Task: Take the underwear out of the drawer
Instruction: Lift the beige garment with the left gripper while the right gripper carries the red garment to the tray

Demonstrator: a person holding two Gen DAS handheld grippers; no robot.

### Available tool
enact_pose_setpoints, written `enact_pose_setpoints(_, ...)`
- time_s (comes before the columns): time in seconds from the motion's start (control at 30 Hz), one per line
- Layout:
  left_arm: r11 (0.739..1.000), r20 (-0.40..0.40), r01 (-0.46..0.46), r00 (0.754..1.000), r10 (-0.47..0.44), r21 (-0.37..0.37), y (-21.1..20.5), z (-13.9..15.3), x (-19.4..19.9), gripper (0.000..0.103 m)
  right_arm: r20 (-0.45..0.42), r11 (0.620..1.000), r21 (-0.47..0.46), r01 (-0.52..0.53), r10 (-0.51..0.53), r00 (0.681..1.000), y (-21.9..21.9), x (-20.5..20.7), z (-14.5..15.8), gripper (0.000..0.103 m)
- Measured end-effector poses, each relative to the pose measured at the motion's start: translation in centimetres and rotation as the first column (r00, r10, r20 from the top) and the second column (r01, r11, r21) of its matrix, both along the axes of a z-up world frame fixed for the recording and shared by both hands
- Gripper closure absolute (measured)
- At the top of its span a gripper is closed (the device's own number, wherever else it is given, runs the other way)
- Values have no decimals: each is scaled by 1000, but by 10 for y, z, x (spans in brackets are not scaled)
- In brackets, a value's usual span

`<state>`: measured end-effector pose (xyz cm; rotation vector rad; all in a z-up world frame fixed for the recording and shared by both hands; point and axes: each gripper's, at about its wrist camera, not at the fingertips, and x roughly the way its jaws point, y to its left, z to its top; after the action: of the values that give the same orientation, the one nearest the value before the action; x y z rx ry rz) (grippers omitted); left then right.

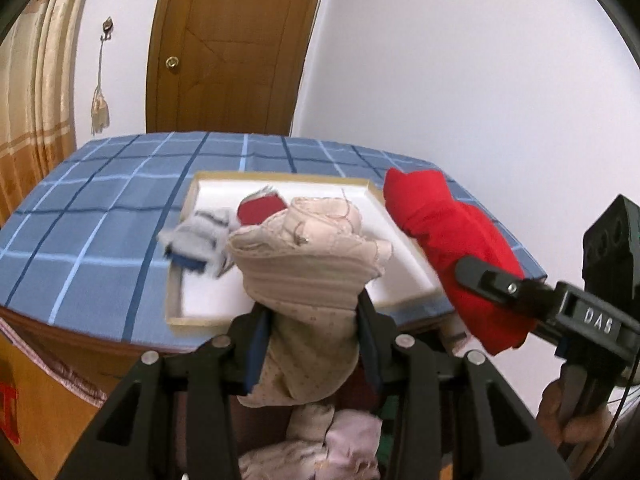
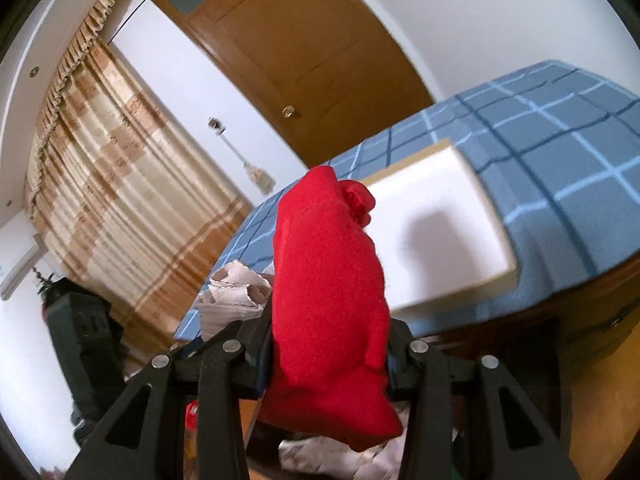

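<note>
Underwear in two bundles, both lifted clear. Left gripper (image 1: 312,344) pinched a pale pink dotted cotton bundle (image 1: 308,264) between its blue-padded fingers (image 1: 256,356), cloth bulging above the jaws and trailing below. Right gripper (image 2: 328,356) clamped a bright red knit fabric bundle (image 2: 328,280) the same way — its top rose well above the jaws.

Beneath the left gripper more crumpled pale cloth (image 1: 320,448) lay in what was probably the drawer; its walls could not be made out. Ahead, a shallow white tray with a tan cardboard rim (image 1: 280,178) sat on the blue checked tablecloth (image 1: 100,216), holding a small red folded piece (image 1: 260,210) and a grey-and-navy striped piece (image 1: 200,244) hanging over the left rim.

Judged step: carry phase, both garments out of the drawer and held near the tray's front edge. Next move likely calls for reaching forward over the rim, lowering each bundle onto bare white floor, then releasing — the trailing pink tail may snag the rim.
</note>
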<state>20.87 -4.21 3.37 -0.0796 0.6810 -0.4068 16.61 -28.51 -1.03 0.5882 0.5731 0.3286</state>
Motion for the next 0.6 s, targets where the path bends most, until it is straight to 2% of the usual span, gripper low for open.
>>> enact_pose_setpoints(0.27,999,9,-33,999,33,-1,-31,0,38,64,-1,992,-24,122,-122,993,-18,29,0,59)
enact_pose_setpoints(0.47,999,1,-31,1000,31,19,-50,-6,60,67,-6,985,-64,159,-160,987,-22,52,-3,59)
enact_pose_setpoints(0.6,998,6,-35,999,34,43,-62,-12,74,70,-40,985,-75,157,-161,986,-24,73,-13,59)
